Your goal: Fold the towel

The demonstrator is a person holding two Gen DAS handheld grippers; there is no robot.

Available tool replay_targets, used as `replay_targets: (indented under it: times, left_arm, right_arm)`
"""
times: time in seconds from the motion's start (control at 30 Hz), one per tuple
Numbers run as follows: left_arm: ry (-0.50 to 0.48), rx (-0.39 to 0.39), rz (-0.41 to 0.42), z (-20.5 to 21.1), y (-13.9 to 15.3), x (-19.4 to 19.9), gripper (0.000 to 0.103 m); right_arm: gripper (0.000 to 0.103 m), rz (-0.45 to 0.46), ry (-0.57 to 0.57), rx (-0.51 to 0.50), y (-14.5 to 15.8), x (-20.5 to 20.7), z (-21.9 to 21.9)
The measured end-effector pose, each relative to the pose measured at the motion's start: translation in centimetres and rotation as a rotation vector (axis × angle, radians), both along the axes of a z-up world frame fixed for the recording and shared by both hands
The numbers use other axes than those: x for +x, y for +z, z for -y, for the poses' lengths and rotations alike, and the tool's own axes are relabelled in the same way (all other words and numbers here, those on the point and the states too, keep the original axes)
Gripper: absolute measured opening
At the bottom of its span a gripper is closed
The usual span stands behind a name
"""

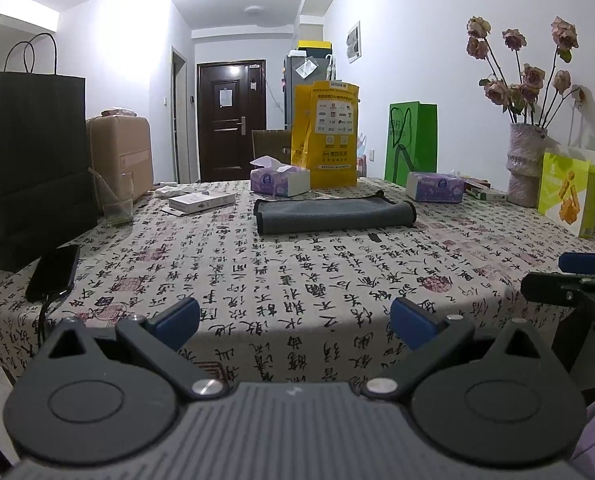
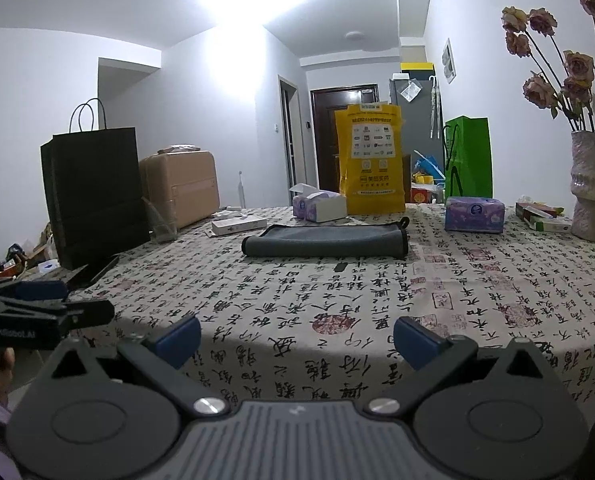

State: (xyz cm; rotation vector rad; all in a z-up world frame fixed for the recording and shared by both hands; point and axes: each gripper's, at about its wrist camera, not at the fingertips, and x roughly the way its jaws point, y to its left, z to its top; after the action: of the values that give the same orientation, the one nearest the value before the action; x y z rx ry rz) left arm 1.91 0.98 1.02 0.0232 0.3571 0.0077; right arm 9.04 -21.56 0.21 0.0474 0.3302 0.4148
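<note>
On the far half of the bench [image 1: 281, 280], covered by a calligraphy-print cloth, the grey towel [image 1: 333, 216] is seen lying folded flat, its black-trimmed edges aligned. Behind it, a yellow bag [image 1: 329, 132] is flanked by two tissue boxes, one opened [image 1: 279, 180] and one closed [image 1: 435, 187]; a green bag [image 1: 411, 142] and a vase of dried roses [image 1: 525, 164] are shown at the right. A black paper bag [image 1: 29, 164] and a phone [image 1: 53, 272] are seen at the left. The left hand-held gripper [image 1: 293, 322] and the right hand-held gripper [image 2: 297, 338] are both held spread wide over the near edge, well apart from the towel, with nothing between the blue pads.
</note>
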Motion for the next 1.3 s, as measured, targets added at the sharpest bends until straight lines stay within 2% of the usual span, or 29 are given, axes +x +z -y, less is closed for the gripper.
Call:
replay_targets:
  times: [1.3]
  left_arm:
    - [0.006, -0.004, -0.007, -0.07, -0.19, 0.15, 0.103]
  right_arm:
    - [0.103, 0.014, -0.018, 0.003, 0.08, -0.15, 0.24]
